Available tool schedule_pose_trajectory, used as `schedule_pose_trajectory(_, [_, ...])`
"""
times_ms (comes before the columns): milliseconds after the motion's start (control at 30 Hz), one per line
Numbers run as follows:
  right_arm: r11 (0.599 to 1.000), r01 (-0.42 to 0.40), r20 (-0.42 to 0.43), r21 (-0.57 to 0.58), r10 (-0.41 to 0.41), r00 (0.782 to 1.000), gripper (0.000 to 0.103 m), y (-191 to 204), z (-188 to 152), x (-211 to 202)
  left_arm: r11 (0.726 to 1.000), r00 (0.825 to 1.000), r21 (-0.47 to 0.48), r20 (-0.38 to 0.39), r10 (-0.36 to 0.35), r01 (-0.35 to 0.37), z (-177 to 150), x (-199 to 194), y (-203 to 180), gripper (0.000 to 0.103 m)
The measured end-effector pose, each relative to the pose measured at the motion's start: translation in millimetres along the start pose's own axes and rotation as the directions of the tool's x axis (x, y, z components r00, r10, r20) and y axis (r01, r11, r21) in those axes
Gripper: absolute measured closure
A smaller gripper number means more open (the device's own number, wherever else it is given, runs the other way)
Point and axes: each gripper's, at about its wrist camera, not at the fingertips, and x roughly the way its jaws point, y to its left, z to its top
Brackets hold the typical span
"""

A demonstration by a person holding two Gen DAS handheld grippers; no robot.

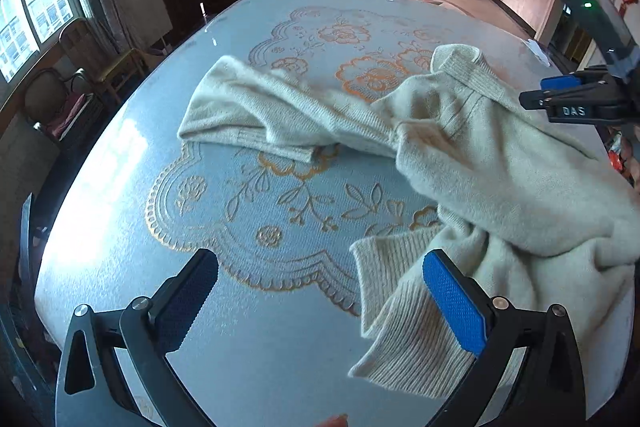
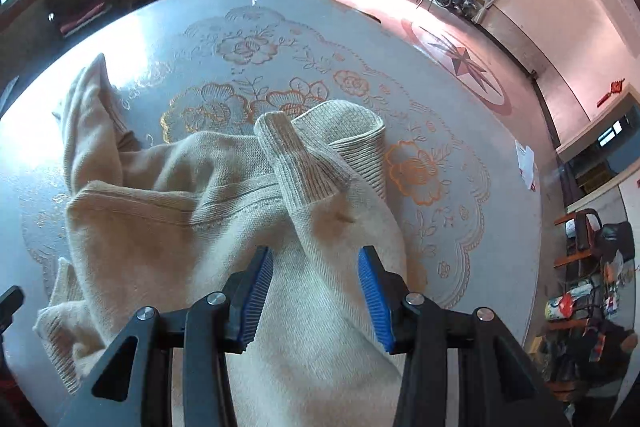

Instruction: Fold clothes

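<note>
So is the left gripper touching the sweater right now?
Cannot tell. In the left wrist view the left gripper stands wide open; its blue pad overlaps the sweater cuff, but contact or a gap isn't plain.

A cream knitted sweater [image 1: 500, 163] is seen crumpled and unfolded on the table [image 1: 256, 347], bunched toward its right edge. One sleeve [image 1: 256, 115] is stretched out leftward across the table's middle, flat on the surface. The ribbed collar [image 2: 320, 151] is turned up toward the far edge, and a ribbed cuff [image 1: 400, 303] is laid near the near edge
</note>
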Motion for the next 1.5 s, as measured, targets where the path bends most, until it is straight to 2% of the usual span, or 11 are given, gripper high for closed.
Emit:
schedule_pose_trajectory(133, [0.993, 0.064, -0.125, -0.098, -0.076, 0.989, 0.067, 13.5, 7.5, 48.6, 0.997, 0.999, -0.078, -0.026, 0.018, -0.02, -18.1, -3.9, 25.8, 0.0])
schedule_pose_trajectory(200, [0.998, 0.027, -0.133, -0.057, -0.035, 0.99, 0.094, 4.6, 6.7, 54.8, 0.993, 0.999, -0.109, -0.022, 0.036, -0.038, -20.9, -5.0, 35.6, 0.0])
schedule_pose_trajectory(233, [1.0, 0.013, -0.131, -0.024, -0.016, 0.991, 0.099, -3.7, 7.4, 53.4, 0.991, 0.999, -0.123, -0.021, 0.044, -0.046, -22.1, -5.3, 40.1, 0.0])
schedule_pose_trajectory(400, [0.993, -0.035, 0.062, 0.112, 0.028, 0.998, 0.1, -54.1, 18.4, -17.0, 0.988, 0.998, -0.14, -0.018, 0.06, -0.062, -14.5, -1.0, 46.0, 0.0])
schedule_pose_trajectory(500, [0.986, -0.055, 0.217, 0.159, 0.02, 0.976, 0.1, -83.7, 22.4, -87.3, 0.992, 0.998, -0.114, 0.005, 0.056, -0.055, -1.4, 2.1, 39.1, 0.0])
schedule_pose_trajectory(800, [0.957, -0.137, 0.574, 0.254, -0.035, 0.818, 0.1, -143.0, -17.5, -305.6, 0.997, 0.992, -0.051, 0.108, 0.062, -0.056, 86.9, 20.8, 13.5, 0.0])
schedule_pose_trajectory(1033, [0.934, -0.09, 0.667, 0.345, -0.177, 0.724, 0.1, -174.4, -56.8, -424.3, 0.993, 0.984, 0.092, 0.169, 0.062, -0.079, 134.5, 39.4, -33.1, 0.0])
schedule_pose_trajectory(1167, [0.82, 0.048, 0.569, 0.57, -0.437, 0.697, 0.1, -226.3, -91.2, -452.6, 0.975, 0.986, 0.162, 0.098, 0.137, -0.152, 134.6, 82.4, -41.6, 0.0])
schedule_pose_trajectory(1300, [0.628, 0.357, 0.342, 0.692, -0.72, 0.604, 0.1, -267.0, -139.5, -460.2, 0.958, 0.975, 0.181, 0.036, 0.221, -0.224, 131.3, 117.4, -24.6, 0.0])
schedule_pose_trajectory(1400, [0.576, 0.353, 0.216, 0.738, -0.697, 0.684, 0.098, -306.7, -177.8, -433.2, 0.95, 0.967, 0.182, 0.017, 0.255, -0.254, 129.7, 131.9, -5.6, 0.0])
schedule_pose_trajectory(1500, [0.614, 0.307, 0.137, 0.727, -0.568, 0.812, 0.083, -329.7, -206.0, -378.3, 0.957, 0.971, 0.168, -0.002, 0.238, -0.235, 129.5, 140.3, 10.5, 0.0])
